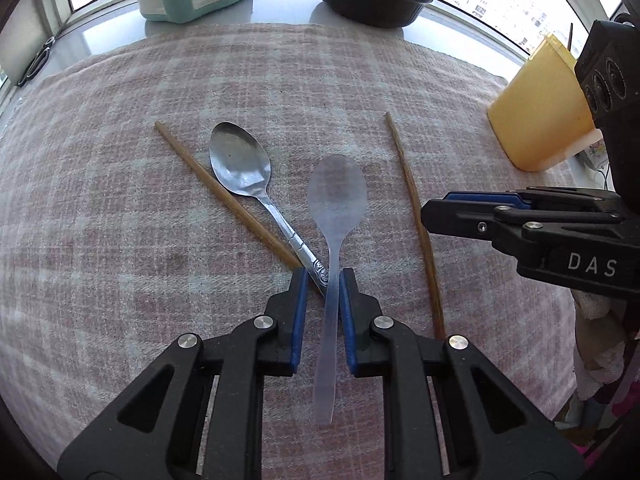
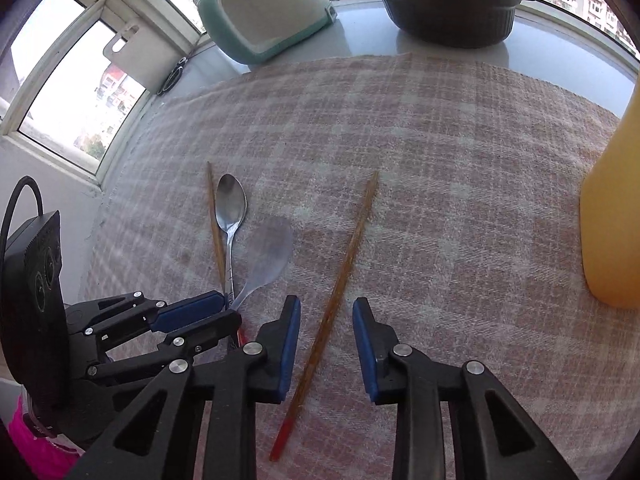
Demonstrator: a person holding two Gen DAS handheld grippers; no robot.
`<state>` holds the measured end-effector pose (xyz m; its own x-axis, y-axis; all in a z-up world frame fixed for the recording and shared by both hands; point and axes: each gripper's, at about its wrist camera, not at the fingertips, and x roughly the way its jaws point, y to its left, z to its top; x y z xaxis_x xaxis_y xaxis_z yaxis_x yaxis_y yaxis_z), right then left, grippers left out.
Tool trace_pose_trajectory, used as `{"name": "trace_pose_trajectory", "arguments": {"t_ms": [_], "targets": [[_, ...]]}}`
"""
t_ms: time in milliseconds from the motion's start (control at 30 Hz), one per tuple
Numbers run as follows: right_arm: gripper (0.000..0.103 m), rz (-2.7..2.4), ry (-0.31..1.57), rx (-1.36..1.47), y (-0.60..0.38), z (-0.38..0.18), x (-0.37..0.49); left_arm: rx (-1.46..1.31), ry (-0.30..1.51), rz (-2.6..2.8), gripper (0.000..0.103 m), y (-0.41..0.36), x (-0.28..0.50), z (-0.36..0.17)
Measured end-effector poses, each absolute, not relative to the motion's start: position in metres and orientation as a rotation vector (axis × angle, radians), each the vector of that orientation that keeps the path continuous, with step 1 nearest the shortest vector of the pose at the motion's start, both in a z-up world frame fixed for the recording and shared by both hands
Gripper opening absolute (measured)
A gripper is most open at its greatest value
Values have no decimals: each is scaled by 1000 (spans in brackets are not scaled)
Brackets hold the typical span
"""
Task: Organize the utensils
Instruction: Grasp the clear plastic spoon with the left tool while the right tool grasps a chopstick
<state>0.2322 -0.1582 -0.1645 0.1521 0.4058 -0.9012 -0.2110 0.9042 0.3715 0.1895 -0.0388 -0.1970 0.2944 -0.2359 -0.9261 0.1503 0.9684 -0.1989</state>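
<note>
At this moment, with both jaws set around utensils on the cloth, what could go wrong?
1. The left gripper pinches the clear plastic spoon right where the metal spoon handle crosses it, so lifting may drag the metal spoon.
2. The right gripper straddles the chopstick with gaps on both sides; closing might roll it off centre.

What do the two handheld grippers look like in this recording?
Both grippers, left gripper and right gripper, are black plastic linkages with silver rivets and blue pads lining the fingers. One arm bears white "DAS" lettering. A black cable loops from the left unit's camera housing.
</note>
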Motion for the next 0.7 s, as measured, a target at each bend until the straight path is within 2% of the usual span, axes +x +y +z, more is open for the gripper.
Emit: {"name": "trace_pose_trajectory", "arguments": {"t_ms": [400, 700], "targets": [[26, 422, 1369, 119, -145, -173, 241, -135, 1245, -262, 5, -33, 187, -194], [26, 411, 1381, 58, -135, -176, 244, -140, 1263, -264, 8, -33, 183, -193]]}}
